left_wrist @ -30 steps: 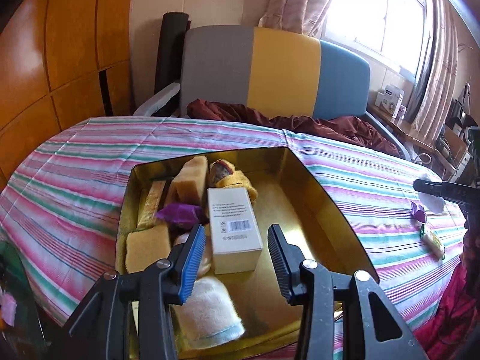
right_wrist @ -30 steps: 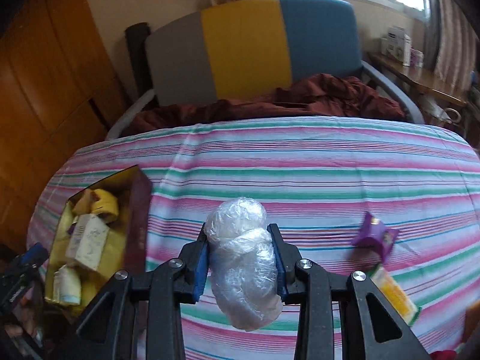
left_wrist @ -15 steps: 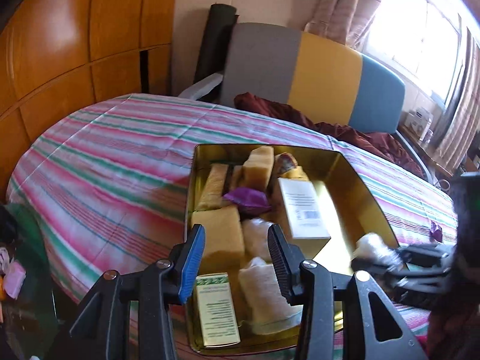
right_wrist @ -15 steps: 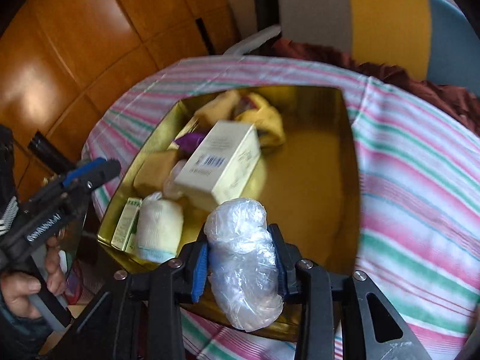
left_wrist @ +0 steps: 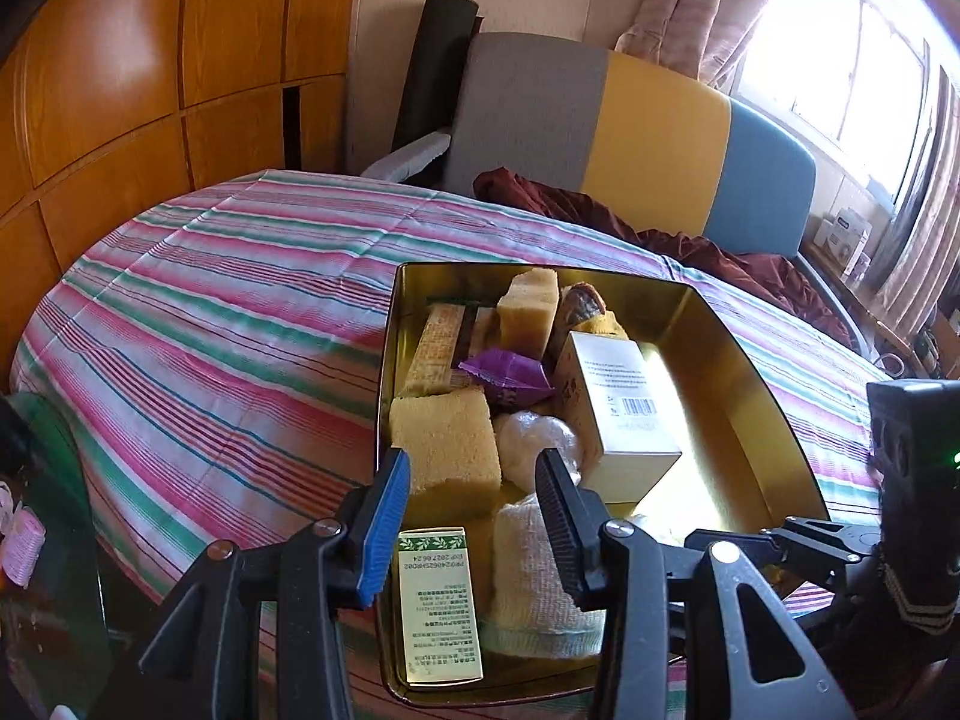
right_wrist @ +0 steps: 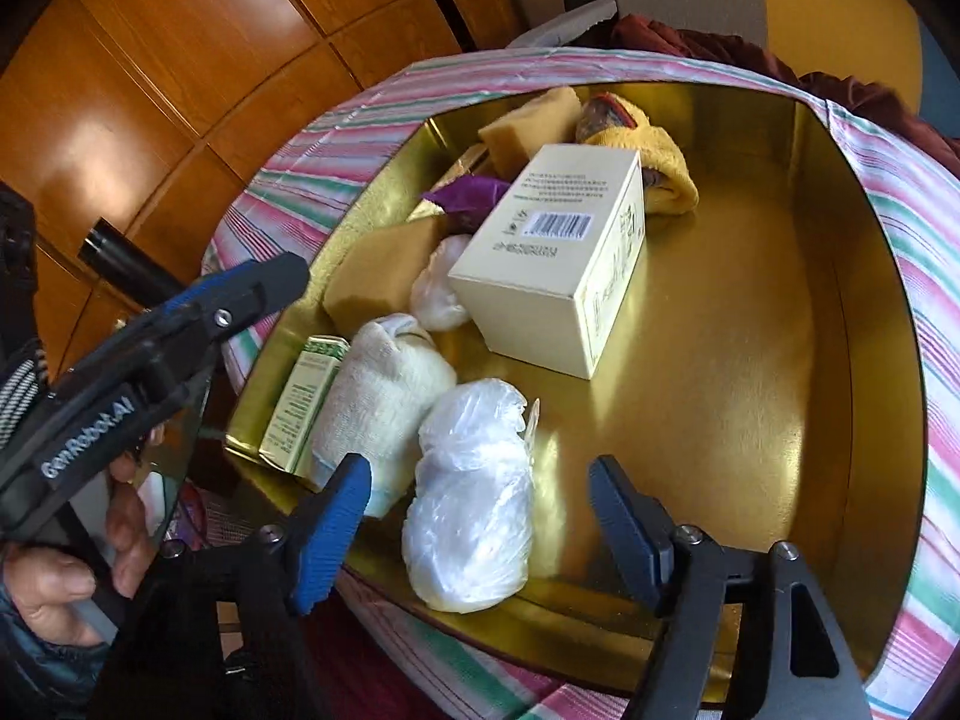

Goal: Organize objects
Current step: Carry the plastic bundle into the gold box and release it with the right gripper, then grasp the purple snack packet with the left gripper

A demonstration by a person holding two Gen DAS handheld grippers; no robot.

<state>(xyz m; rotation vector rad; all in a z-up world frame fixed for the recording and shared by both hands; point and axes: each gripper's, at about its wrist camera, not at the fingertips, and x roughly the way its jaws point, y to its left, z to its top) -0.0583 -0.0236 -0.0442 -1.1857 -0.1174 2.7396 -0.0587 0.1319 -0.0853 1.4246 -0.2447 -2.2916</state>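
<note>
A crumpled clear plastic bag bundle (right_wrist: 471,495) lies on the floor of the gold metal tin (right_wrist: 750,324), low in the right wrist frame near the tin's front wall, just beside a rolled white towel (right_wrist: 378,396) on its left. Further up, a cream cardboard box with a barcode (right_wrist: 558,252) lies tilted among yellow sponge blocks (left_wrist: 447,441) and a purple wrapper (left_wrist: 507,373).

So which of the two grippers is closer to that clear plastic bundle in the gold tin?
Right. The plastic bundle lies between the opening right gripper, untouched. The left gripper hovers off by the tin's far edge.
</note>
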